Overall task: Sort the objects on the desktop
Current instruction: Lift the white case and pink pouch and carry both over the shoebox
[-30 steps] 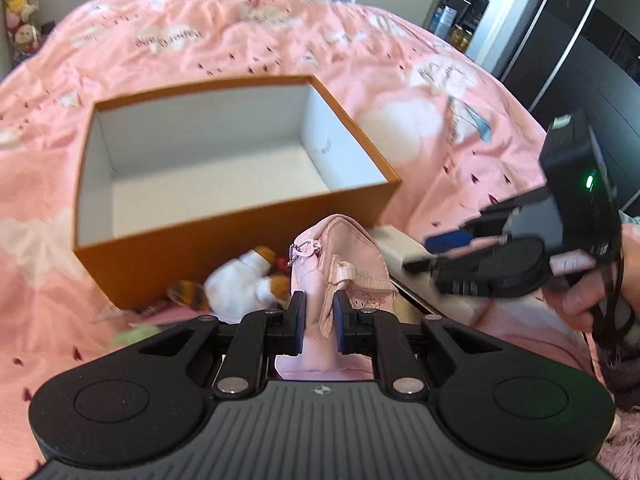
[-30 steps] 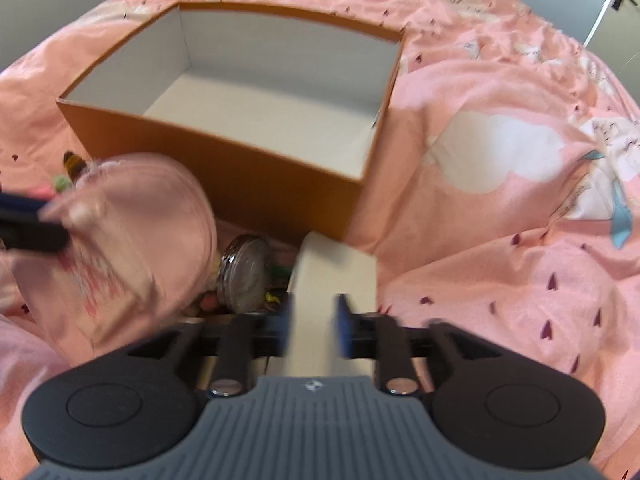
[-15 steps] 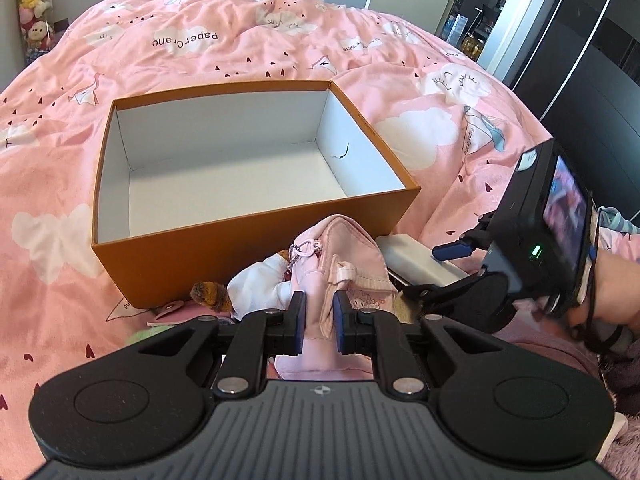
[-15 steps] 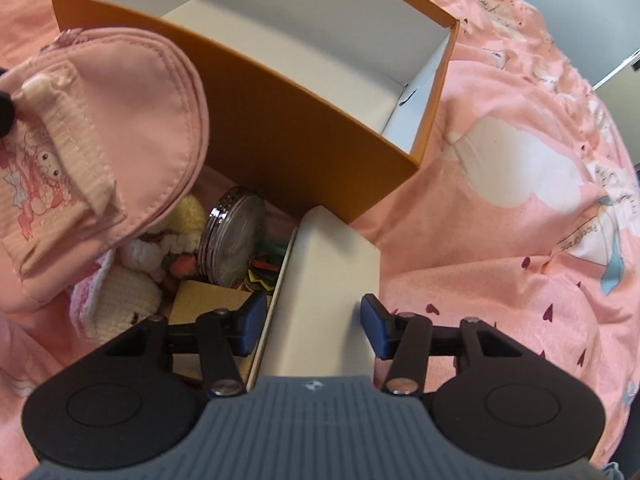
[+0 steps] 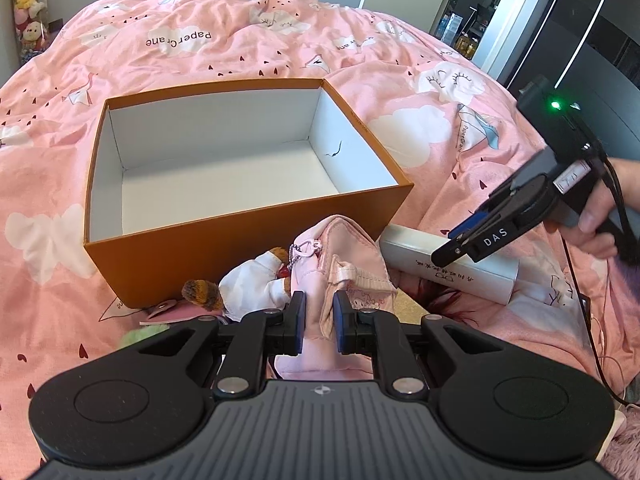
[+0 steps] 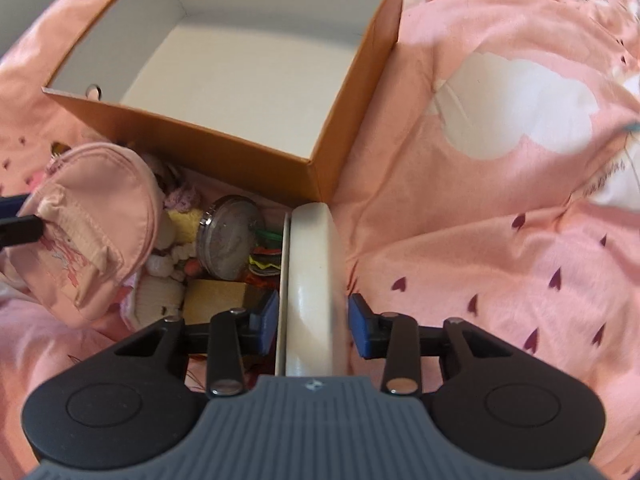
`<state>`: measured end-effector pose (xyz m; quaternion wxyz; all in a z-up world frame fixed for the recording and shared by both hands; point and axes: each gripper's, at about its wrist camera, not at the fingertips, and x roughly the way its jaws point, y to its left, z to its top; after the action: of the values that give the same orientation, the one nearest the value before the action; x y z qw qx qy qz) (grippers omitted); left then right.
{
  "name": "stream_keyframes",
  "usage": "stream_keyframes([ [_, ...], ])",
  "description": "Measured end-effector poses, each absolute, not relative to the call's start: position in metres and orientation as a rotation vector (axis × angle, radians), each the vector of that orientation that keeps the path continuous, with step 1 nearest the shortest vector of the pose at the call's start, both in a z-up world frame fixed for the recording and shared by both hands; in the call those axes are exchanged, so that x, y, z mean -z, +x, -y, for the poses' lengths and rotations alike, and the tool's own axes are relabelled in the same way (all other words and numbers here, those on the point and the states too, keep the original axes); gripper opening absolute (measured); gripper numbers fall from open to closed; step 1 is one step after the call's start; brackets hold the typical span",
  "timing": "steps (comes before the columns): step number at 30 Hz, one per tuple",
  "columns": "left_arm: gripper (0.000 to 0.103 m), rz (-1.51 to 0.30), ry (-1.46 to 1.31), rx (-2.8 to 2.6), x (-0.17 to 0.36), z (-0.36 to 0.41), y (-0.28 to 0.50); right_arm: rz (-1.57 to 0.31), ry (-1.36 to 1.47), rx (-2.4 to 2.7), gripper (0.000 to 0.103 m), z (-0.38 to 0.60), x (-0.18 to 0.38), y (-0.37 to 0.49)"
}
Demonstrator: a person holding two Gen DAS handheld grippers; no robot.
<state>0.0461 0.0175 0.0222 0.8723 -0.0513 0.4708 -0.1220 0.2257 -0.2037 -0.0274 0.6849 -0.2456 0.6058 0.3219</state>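
Note:
An empty orange box (image 5: 248, 248) with white inner walls stands on the pink bedspread; it also shows in the right wrist view (image 6: 224, 148). My left gripper (image 5: 318, 322) is shut on a pink pouch (image 5: 340, 256), held up in front of the box; the pouch shows in the right wrist view (image 6: 92, 220). My right gripper (image 6: 314, 320) is open, its blue pads on either side of a long white box (image 6: 314, 272) without touching it. In the left wrist view the right gripper (image 5: 460, 240) hovers over that white box (image 5: 448, 268).
A pile lies in front of the orange box: a white plush toy (image 5: 256, 284), a round metal tin (image 6: 230, 238), a tan block (image 6: 214, 300), colourful small items (image 6: 264, 260) and knitted pieces (image 6: 172, 256). Pink bedspread (image 6: 500, 220) extends to the right.
My right gripper has opened wider and now straddles the white box. My left gripper has lifted the pink pouch slightly, still shut on it.

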Motion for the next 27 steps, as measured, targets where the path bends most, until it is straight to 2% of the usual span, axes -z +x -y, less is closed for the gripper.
stream_keyframes([
  [5,0.016,-0.977,-0.122,0.259,-0.022,-0.018,0.046,-1.408,-0.784,-0.697,0.038,0.171,0.056,0.227],
  [7,0.017,-0.974,-0.127,0.261,-0.022,-0.019,0.045,-1.442,-0.8,-0.7,0.033,0.165,0.065,0.23],
  [11,0.017,-0.97,-0.14,0.264,-0.023,-0.021,0.044,-1.44,-0.791,-0.72,0.033,0.164,0.061,0.232],
  [17,0.017,-0.95,-0.152,0.271,-0.029,-0.025,0.043,-1.43,-0.687,-0.76,0.032,0.183,0.023,0.238],
  [27,0.017,-0.884,-0.172,0.279,-0.052,-0.029,0.054,-1.232,-0.578,-0.793,0.031,0.194,-0.059,0.229],
])
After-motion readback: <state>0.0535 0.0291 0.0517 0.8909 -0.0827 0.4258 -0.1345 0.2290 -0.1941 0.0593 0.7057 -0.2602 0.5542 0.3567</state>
